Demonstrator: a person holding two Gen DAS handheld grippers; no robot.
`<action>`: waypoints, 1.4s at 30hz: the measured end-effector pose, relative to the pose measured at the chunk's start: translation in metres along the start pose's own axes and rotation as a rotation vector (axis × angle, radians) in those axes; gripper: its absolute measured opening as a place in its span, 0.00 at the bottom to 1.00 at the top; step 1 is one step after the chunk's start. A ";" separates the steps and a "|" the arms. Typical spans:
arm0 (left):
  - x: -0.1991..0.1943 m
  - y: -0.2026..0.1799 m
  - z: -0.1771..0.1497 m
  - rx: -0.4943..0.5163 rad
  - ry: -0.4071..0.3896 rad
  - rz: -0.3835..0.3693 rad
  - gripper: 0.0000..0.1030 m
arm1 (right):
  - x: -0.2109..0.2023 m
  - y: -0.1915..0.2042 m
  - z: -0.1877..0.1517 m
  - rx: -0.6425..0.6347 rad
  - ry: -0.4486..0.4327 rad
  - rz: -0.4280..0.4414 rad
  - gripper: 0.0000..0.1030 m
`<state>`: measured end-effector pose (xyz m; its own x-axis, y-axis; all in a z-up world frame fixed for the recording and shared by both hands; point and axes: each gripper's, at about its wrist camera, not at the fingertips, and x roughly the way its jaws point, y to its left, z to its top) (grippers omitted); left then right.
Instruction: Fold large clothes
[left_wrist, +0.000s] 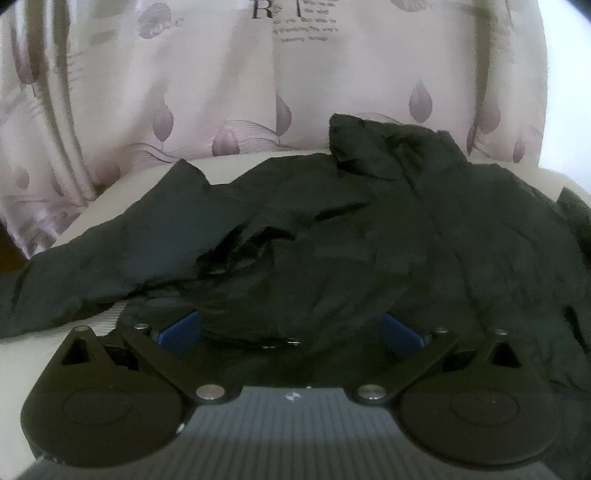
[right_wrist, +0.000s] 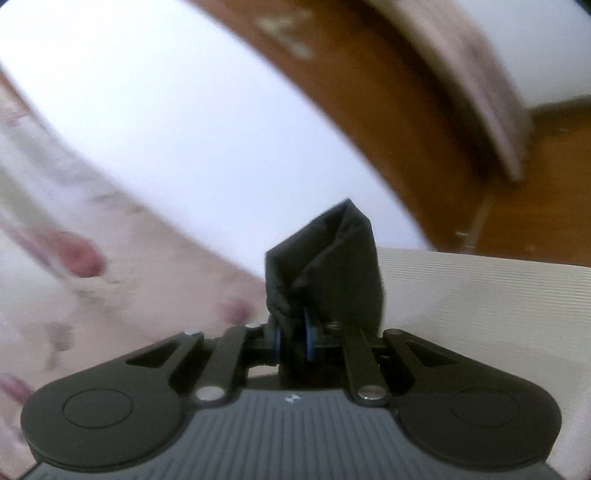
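surface: cream ribbed cushion (left_wrist: 110, 317) | on it: dark jacket (left_wrist: 332, 229), spread, crumpled

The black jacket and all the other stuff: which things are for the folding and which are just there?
For the folding:
black jacket
left gripper, open over the jacket
right gripper, pinching a piece of black cloth

Just there:
flowery curtain
white table

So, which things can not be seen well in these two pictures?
- Left wrist view: jacket hem hidden behind the left gripper; sleeves cut off at both edges.
- Right wrist view: curtain blurred by motion; the black fabric in the right gripper cannot be identified.
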<state>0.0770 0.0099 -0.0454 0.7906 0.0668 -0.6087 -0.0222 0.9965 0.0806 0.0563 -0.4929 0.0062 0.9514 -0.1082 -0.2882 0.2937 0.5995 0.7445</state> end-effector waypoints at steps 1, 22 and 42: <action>-0.002 0.003 0.000 -0.006 -0.004 -0.002 1.00 | 0.003 0.016 -0.002 -0.011 0.002 0.035 0.11; -0.026 0.069 -0.009 -0.107 -0.023 -0.025 1.00 | 0.089 0.278 -0.227 -0.285 0.388 0.530 0.11; -0.023 0.108 -0.023 -0.194 0.010 -0.024 1.00 | 0.095 0.316 -0.424 -0.918 0.549 0.473 0.13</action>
<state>0.0426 0.1168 -0.0413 0.7864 0.0430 -0.6162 -0.1219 0.9887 -0.0867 0.2008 0.0223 -0.0413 0.7145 0.5019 -0.4875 -0.4697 0.8604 0.1975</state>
